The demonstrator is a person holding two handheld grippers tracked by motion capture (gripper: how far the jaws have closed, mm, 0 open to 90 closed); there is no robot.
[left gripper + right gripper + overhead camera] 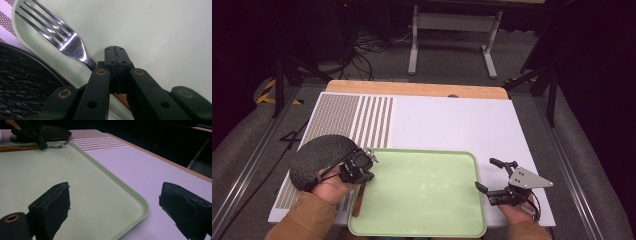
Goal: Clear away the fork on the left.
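We start from the fork (pixel 67 41): it lies across the left rim of the green tray (pixel 427 210), its 4 tines out over the rim toward the dark round mat (pixel 319 157) and its brown wooden handle running back toward the near left corner. In the high view that handle (pixel 358 200) shows as a thin brown strip along the tray's left edge, so the long axis runs roughly near to far, just inside that edge.

The left gripper (pixel 362 172) sits right on it. In the left gripper view its 2 jaws are pressed together with the fork's neck and handle passing under and between them, so we judge them clamped on the fork where the metal meets the wood. The tines point up and to the left of the jaws in that view.

The right gripper (pixel 492 180) hangs just off the tray's right edge, over the white table cover (pixel 452 125), its jaws spread wide with nothing between them. It is well apart from the fork, so we reckon the left hand carries the coming move, lifting or sliding the fork along its own length.
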